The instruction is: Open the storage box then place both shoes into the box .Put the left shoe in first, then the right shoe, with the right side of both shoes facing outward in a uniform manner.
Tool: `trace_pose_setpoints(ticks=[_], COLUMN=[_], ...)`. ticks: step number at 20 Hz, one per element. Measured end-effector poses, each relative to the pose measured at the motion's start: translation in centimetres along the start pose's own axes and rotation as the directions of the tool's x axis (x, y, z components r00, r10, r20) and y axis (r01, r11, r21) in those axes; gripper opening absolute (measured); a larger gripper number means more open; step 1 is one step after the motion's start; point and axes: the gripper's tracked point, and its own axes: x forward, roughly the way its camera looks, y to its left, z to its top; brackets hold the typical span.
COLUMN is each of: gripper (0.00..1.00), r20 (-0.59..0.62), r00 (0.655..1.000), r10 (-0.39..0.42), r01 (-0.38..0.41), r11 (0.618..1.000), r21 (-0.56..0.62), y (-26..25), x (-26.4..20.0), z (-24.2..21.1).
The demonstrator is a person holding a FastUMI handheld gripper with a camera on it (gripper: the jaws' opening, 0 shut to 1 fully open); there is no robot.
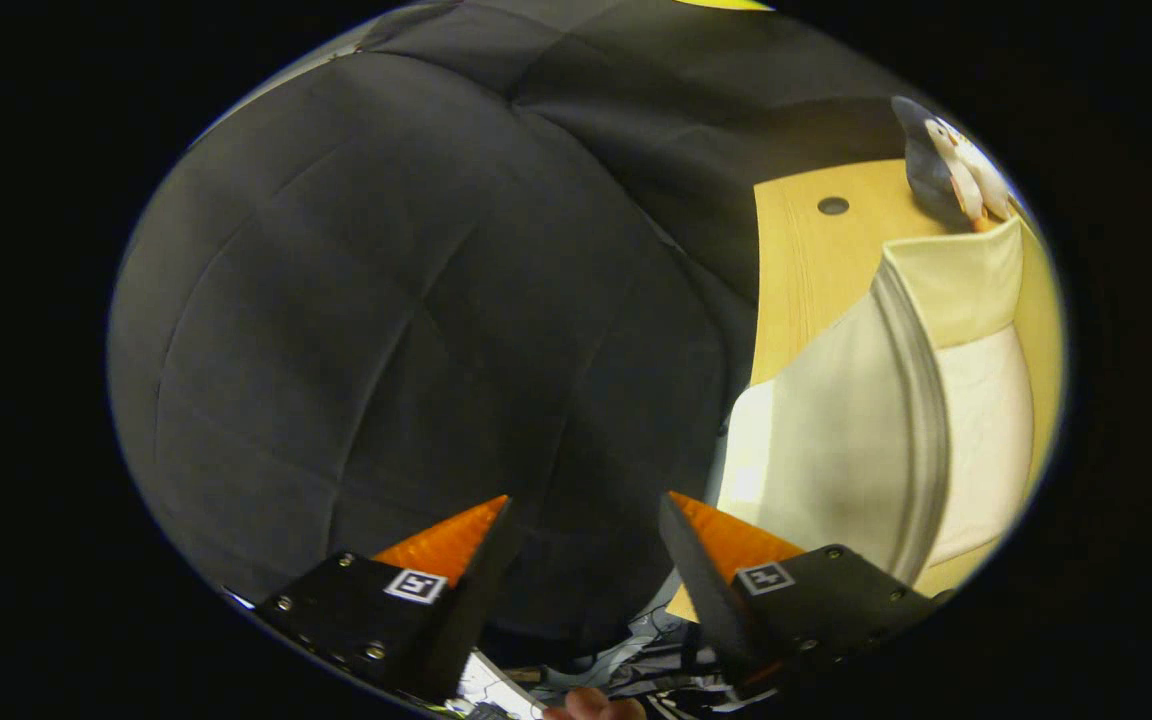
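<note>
The dark cloth wall (416,330) spreads ahead of the fingers and to their left. To the right lies one wooden table (806,270) with a single round hole (833,206) in it. On that table rests one pale storage box (876,430), just right of the right finger, its long axis running from near to far; whether its lid is open I cannot tell. Beyond the box, at the table's far end, sits one shoe (956,170), partly hidden. The gripper (586,545) holds nothing, its fingers spread apart.
</note>
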Motion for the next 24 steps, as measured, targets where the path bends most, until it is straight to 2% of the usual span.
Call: trace_pose_setpoints(ticks=[1, 5, 9, 12, 16, 22, 24], gripper=[0.97, 0.97, 0.97, 0.97, 0.97, 0.97, 0.97], r20=[0.003, 0.041, 0.166, 0.243, 0.266, 0.324, 0.325], r00=[1.000, 0.999, 0.985, 0.970, 0.964, 0.939, 0.928], r10=[0.003, 0.032, 0.045, 0.024, -0.022, -0.118, -0.183], r01=[-0.003, -0.030, -0.025, 0.016, 0.067, 0.183, 0.249], r11=[1.000, 0.999, 0.992, 0.987, 0.985, 0.967, 0.952], r21=[-0.004, -0.037, -0.121, -0.161, -0.161, -0.179, -0.176], y=[-0.5, -1.5, -3.3, -6.8, -11.3, -20.0, -24.1], x=[-0.9, -6.5, -13.5, -19.5, -25.4, -30.6, -31.8], z=[1.2, 5.5, 7.4, 9.5, 10.7, 11.9, 12.1])
